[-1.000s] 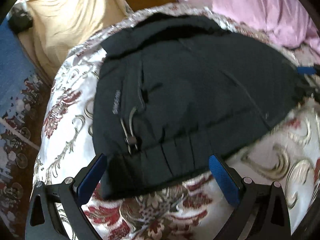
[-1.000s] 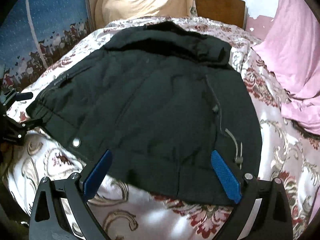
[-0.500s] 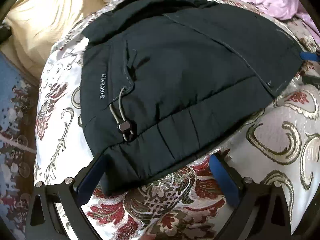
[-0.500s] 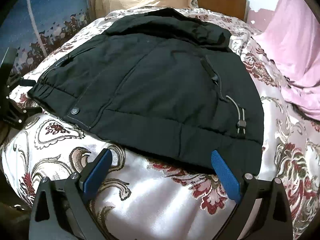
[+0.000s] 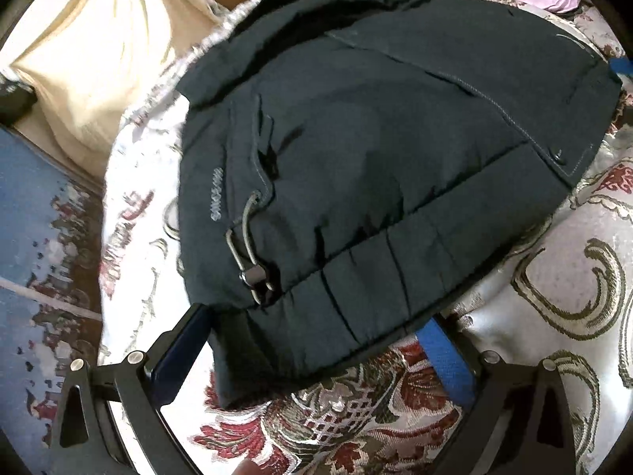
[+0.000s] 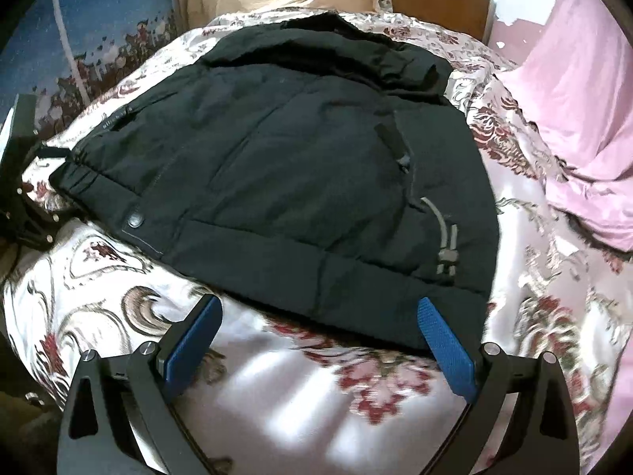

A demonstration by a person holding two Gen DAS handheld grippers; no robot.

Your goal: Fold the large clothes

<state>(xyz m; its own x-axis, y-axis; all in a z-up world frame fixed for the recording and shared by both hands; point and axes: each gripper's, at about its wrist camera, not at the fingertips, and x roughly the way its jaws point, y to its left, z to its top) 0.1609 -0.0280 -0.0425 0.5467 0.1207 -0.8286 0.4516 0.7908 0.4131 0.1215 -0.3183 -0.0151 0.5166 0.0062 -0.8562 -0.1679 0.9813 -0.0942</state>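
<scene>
Dark jacket (image 5: 376, 166) lies spread on the floral bedspread (image 5: 554, 297).
Left gripper (image 5: 316, 340) sits at the bottom of its frame, jaws wide apart around the jacket's hem corner. Right gripper (image 6: 316, 324) is also spread wide, empty, low in its frame just short of the hem, with a pink cloth (image 6: 573, 99) at upper right.

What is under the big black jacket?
The black jacket lies on a shiny bedspread with red flowers and swirls, which shows all around it. Whatever lies directly beneath the jacket is covered, so nothing more can be told.
</scene>
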